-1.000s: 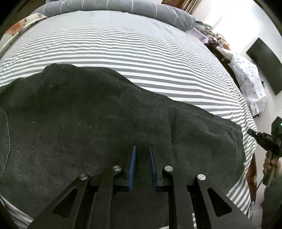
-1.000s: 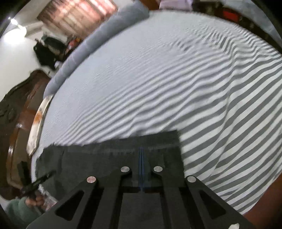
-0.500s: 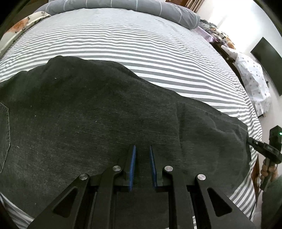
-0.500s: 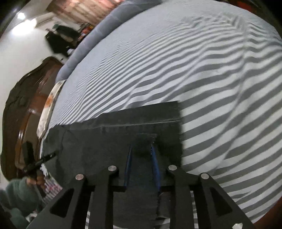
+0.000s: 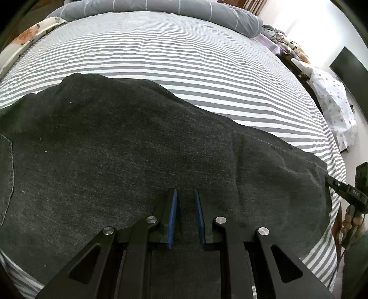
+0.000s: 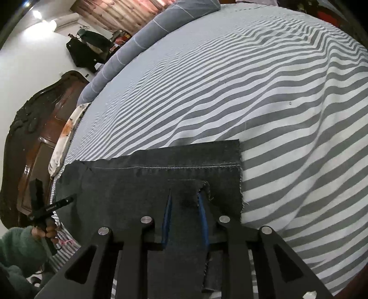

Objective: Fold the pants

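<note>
Dark grey denim pants (image 5: 128, 147) lie spread across a grey-and-white striped bed (image 5: 184, 59), with a back pocket at the far left of the left wrist view. My left gripper (image 5: 185, 202) is slightly open over the pants' near edge, with denim in the gap between its blue pads. My right gripper (image 6: 185, 202) is open at the hem end of the pants (image 6: 161, 184), and a flap of the leg cloth lies loosely between its blue pads. The stitched hem runs just beyond the fingertips. Each view shows the other gripper held in a hand at the frame edge.
A long grey bolster (image 5: 161, 9) lies at the head of the bed. A dark wooden headboard (image 6: 30, 128) and a floral pillow (image 6: 66, 135) are at the left. A dotted cloth over furniture (image 5: 331, 101) and a dark screen (image 5: 349, 66) stand right of the bed.
My right gripper has opened from shut on the hem, and the cloth now lies loose between its fingers. The pants have settled flatter on the bed. My left gripper has barely moved.
</note>
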The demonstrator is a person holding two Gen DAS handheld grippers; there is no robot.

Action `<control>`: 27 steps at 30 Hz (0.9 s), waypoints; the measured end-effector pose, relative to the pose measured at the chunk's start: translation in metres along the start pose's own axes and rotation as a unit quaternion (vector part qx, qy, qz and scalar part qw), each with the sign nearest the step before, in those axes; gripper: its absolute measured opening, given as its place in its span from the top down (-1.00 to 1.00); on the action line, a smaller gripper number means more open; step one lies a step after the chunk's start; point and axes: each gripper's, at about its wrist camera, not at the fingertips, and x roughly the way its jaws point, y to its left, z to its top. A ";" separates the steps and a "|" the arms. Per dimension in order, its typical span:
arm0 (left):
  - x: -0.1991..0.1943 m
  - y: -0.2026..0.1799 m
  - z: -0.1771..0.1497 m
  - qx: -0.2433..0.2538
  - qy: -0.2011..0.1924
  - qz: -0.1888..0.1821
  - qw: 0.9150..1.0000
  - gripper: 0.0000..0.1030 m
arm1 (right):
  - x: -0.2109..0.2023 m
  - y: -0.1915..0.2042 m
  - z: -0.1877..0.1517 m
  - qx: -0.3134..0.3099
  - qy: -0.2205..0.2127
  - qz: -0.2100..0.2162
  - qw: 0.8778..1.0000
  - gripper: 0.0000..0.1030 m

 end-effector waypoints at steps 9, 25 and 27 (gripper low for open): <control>0.000 -0.002 0.000 -0.003 0.000 0.001 1.000 0.62 | -0.007 0.009 0.007 0.032 -0.028 -0.005 0.999 0.94; -0.016 0.000 0.016 -0.004 -0.029 0.007 1.000 0.61 | -0.034 0.018 0.032 0.064 -0.095 -0.090 0.989 1.00; -0.018 0.002 0.021 -0.004 -0.037 0.010 0.999 0.61 | -0.038 0.016 0.036 0.071 -0.104 -0.096 0.987 1.00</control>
